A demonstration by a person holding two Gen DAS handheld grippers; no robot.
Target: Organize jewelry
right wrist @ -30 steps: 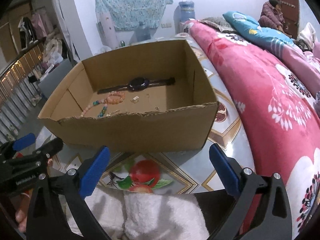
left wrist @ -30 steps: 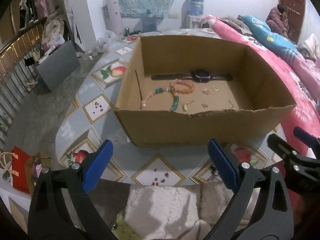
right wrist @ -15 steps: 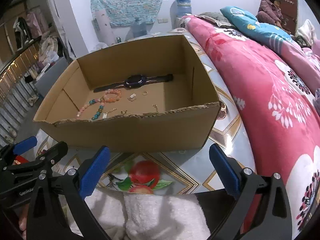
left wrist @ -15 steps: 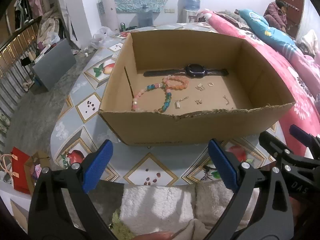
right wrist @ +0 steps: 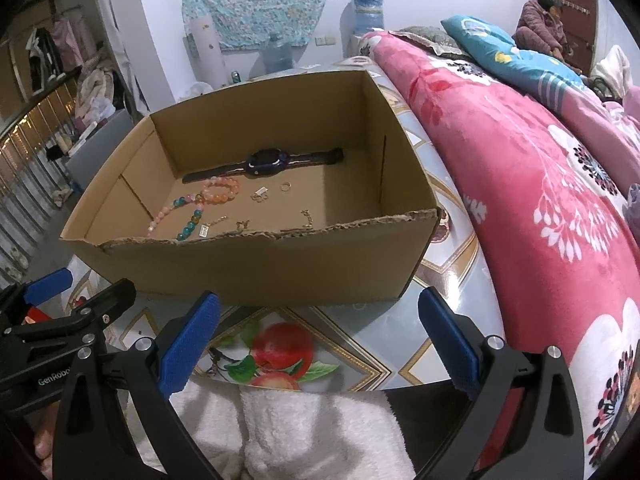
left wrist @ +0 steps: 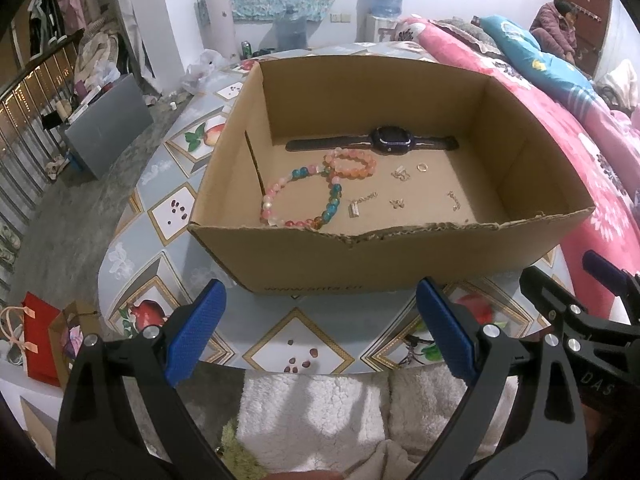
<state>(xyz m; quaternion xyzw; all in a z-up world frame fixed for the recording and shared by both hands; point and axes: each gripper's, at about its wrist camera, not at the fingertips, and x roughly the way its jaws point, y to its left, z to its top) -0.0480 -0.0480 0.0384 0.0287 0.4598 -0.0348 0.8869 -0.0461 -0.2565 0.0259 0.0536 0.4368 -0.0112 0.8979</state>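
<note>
The left tool (left wrist: pixel 318 332) is hovering with its blue pads spread wide, gripping nothing; the right tool (right wrist: pixel 318 334) is hanging beside it, likewise spread and empty. Both are pointing over the near edge of the patterned surface (left wrist: pixel 296 344) toward the cardboard box (left wrist: pixel 360 260) resting on it. Inside the box, the watch (left wrist: pixel 390 141) is lying flat along the far wall. The orange bracelet (left wrist: pixel 352 163) is lying just in front of it, touching the multicoloured bead strand (left wrist: pixel 304 200) (looped toward the left wall). Small gold pieces (left wrist: pixel 400 174) are lying scattered to the right. A pink bedspread (right wrist: pixel 540 168) is bordering the surface on the right.
</note>
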